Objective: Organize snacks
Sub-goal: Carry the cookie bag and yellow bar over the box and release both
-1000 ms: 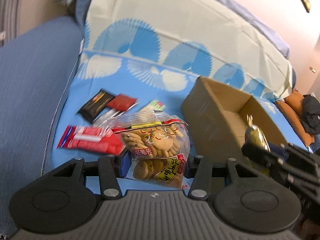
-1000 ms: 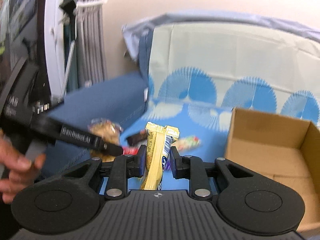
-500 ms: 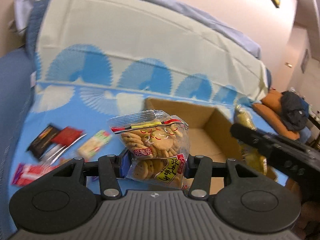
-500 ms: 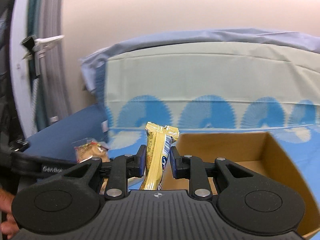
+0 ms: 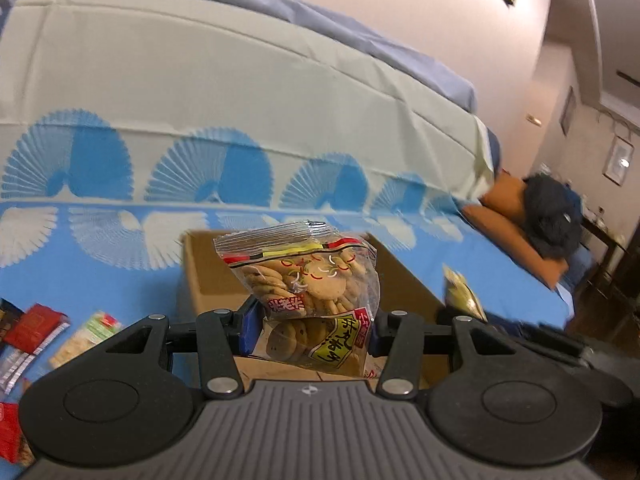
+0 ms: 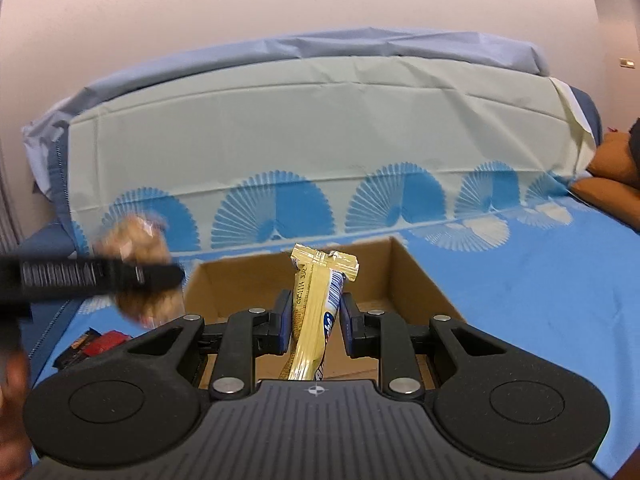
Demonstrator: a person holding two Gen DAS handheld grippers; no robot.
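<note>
My left gripper (image 5: 310,330) is shut on a clear bag of round biscuits (image 5: 316,288), held upright in front of an open cardboard box (image 5: 200,272) on the blue sofa cover. My right gripper (image 6: 314,322) is shut on a yellow wrapped snack bar (image 6: 316,304) that stands up between its pads, right over the near edge of the same cardboard box (image 6: 416,276). In the right wrist view the left gripper (image 6: 100,278) crosses from the left, blurred, with the biscuit bag (image 6: 136,240) on it. The yellow bar (image 5: 462,294) shows at the box's right side in the left wrist view.
Several loose snack packets lie on the cover left of the box: a red packet (image 5: 34,326), a pale green one (image 5: 86,338), dark ones (image 6: 92,344). An orange cushion (image 5: 516,236) with a dark bundle (image 5: 554,220) sits at the sofa's right end. The backrest rises behind the box.
Both grippers have swung right, from over the loose packets to in front of the box, each with its snack still clamped. The loose packets have slid to the left edge.
</note>
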